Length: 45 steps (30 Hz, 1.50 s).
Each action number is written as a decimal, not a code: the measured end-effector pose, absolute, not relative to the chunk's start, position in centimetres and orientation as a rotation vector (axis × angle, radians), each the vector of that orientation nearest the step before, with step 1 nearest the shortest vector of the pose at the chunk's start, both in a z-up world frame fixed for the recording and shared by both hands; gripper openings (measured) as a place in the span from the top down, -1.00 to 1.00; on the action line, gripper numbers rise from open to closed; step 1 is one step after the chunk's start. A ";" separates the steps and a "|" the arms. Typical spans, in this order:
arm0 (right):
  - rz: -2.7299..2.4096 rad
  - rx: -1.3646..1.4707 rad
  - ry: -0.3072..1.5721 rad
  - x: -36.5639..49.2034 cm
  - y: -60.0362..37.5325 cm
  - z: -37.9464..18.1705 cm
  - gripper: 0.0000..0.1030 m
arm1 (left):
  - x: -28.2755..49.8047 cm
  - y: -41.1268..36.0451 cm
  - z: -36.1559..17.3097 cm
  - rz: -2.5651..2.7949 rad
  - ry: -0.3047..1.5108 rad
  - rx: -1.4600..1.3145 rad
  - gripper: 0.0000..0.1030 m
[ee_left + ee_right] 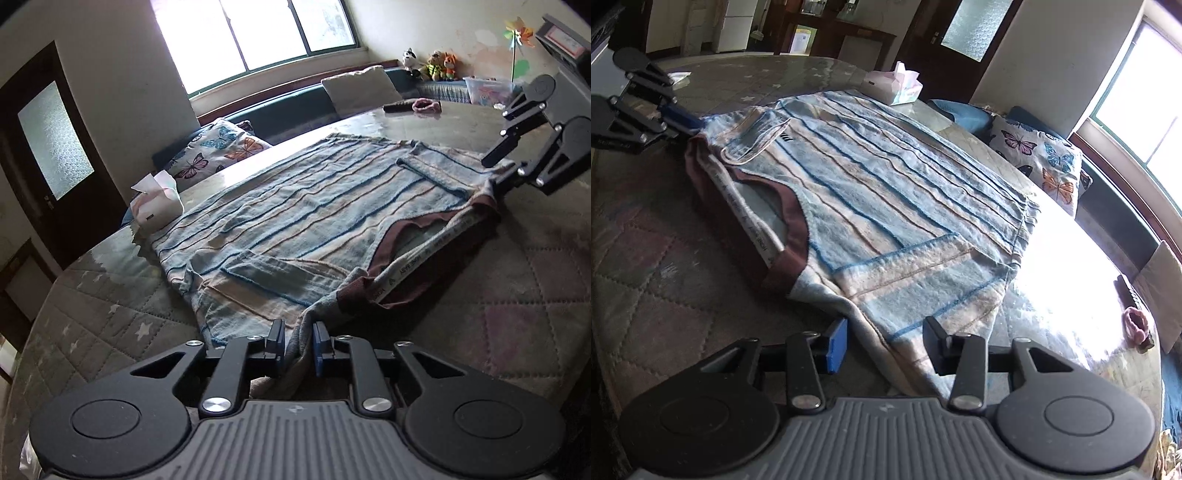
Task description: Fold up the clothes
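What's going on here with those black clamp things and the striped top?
A person is folding a striped shirt on a padded table, using a handheld gripper in each hand. The left gripper is pinching the near shoulder. The right gripper sits at the other shoulder with its fingers spread, cloth lying between them. Both sleeves are already folded in.

Left wrist view: set low at one shoulder of the shirt (pixel 295 206), close over the table (pixel 517 277), facing along it toward the window (pixel 258 33) at 12 o'clock.

Right wrist view: low at the other shoulder, facing the door (pixel 964 33) at 1 o'clock.

Shared: shirt, tissue box (pixel 157 201), butterfly pillow (pixel 218 147), and each gripper (pixel 495 173) opposite.
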State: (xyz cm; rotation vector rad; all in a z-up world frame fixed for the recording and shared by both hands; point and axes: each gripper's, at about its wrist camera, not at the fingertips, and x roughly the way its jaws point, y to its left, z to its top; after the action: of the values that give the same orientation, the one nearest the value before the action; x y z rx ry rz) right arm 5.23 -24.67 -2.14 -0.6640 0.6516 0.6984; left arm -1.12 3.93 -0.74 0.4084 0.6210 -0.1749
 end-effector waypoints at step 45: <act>0.656 -0.420 0.435 -2.3 -25.9 9.4 0.90 | -7.1 7.5 10.6 -0.105 0.357 0.369 0.90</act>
State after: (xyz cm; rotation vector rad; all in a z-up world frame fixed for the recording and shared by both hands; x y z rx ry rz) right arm -2.33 -25.89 9.36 -0.4198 0.4355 0.6556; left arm -7.07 7.53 10.58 0.3689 0.3574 -0.1045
